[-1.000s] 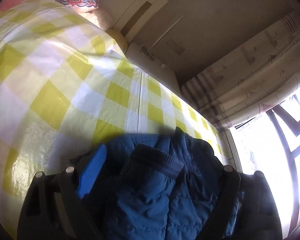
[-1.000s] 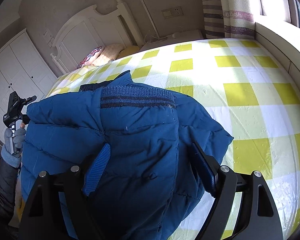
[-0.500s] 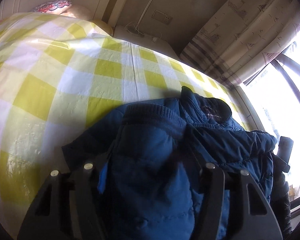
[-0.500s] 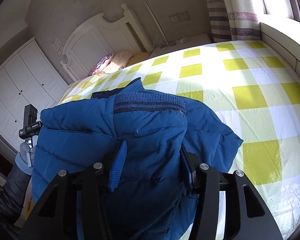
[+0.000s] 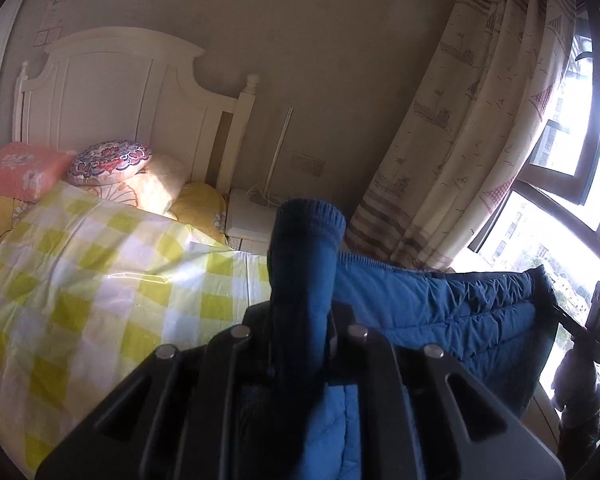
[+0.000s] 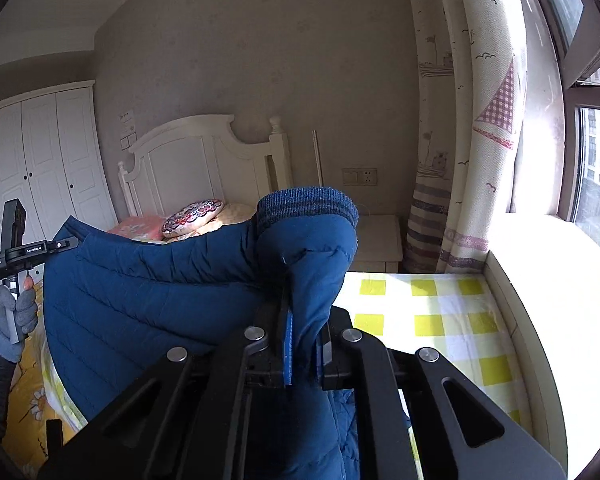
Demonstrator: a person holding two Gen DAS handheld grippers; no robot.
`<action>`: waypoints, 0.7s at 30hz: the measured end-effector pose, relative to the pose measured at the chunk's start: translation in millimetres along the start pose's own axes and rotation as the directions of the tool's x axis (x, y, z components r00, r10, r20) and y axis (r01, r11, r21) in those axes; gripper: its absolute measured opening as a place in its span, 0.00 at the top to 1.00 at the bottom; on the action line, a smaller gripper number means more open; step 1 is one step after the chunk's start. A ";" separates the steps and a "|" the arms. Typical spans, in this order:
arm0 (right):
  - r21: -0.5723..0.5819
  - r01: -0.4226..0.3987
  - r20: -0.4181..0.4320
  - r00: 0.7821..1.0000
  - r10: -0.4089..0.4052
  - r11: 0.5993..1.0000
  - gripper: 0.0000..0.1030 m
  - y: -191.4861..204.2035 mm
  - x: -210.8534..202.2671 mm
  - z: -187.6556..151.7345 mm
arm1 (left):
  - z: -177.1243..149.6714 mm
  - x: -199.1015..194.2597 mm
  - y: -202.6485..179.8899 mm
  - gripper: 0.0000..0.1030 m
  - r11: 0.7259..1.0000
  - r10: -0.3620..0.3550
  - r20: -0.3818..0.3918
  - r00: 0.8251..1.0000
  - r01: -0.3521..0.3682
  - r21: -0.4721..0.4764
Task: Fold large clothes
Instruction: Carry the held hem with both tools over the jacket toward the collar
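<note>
A blue quilted jacket (image 5: 452,312) hangs stretched between my two grippers, lifted above the bed. My left gripper (image 5: 300,336) is shut on one sleeve, whose ribbed cuff (image 5: 308,220) sticks up past the fingers. My right gripper (image 6: 302,344) is shut on the other sleeve, with its ribbed cuff (image 6: 308,208) above the blue pads. The jacket body (image 6: 148,304) spans leftward in the right wrist view toward the left gripper's handle (image 6: 14,248), held by a gloved hand.
The bed has a yellow and white checked cover (image 5: 84,288) (image 6: 440,320), pillows (image 5: 108,160) and a white headboard (image 5: 112,96). A nightstand (image 5: 252,220), a curtain (image 5: 460,140), a window ledge (image 6: 540,264) and white wardrobes (image 6: 40,168) surround it.
Both grippers closed on the jacket's sleeves and rose from the bed. The jacket went from lying bunched on the cover to hanging spread between them.
</note>
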State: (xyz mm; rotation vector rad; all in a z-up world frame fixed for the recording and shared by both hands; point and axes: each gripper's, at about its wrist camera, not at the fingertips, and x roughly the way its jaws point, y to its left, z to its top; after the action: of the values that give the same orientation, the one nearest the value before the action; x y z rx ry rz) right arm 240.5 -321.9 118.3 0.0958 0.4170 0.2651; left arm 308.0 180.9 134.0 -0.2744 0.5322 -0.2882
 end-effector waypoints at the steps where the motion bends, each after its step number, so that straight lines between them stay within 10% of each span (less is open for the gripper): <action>1: 0.028 0.011 -0.019 1.000 -0.011 1.000 0.92 -5.5 10.3 5.6 | 6.6 11.5 2.3 0.85 1.000 0.019 -0.014 1.000 -0.019 -0.012; 6: 0.108 0.115 -0.208 0.974 -0.091 0.987 0.92 -39.2 100.9 -30.6 | -18.9 103.4 24.9 0.84 0.991 0.118 -0.152 0.981 -0.127 -0.049; 11: 0.233 0.196 -0.417 0.905 -0.084 0.953 0.92 -72.5 184.3 -124.8 | -102.0 196.7 59.9 0.80 0.961 0.237 -0.345 0.908 -0.271 -0.054; 21: 0.304 0.193 -0.389 0.919 -0.063 0.933 0.91 -84.1 182.9 -134.9 | -99.7 200.3 63.8 0.62 0.950 0.281 -0.338 0.898 -0.311 -0.037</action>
State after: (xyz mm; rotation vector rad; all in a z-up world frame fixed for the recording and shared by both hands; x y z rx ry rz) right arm 365.6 -347.6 -87.6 0.3573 0.8468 0.0751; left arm 432.5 154.2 -60.7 -0.2287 0.9105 -0.0099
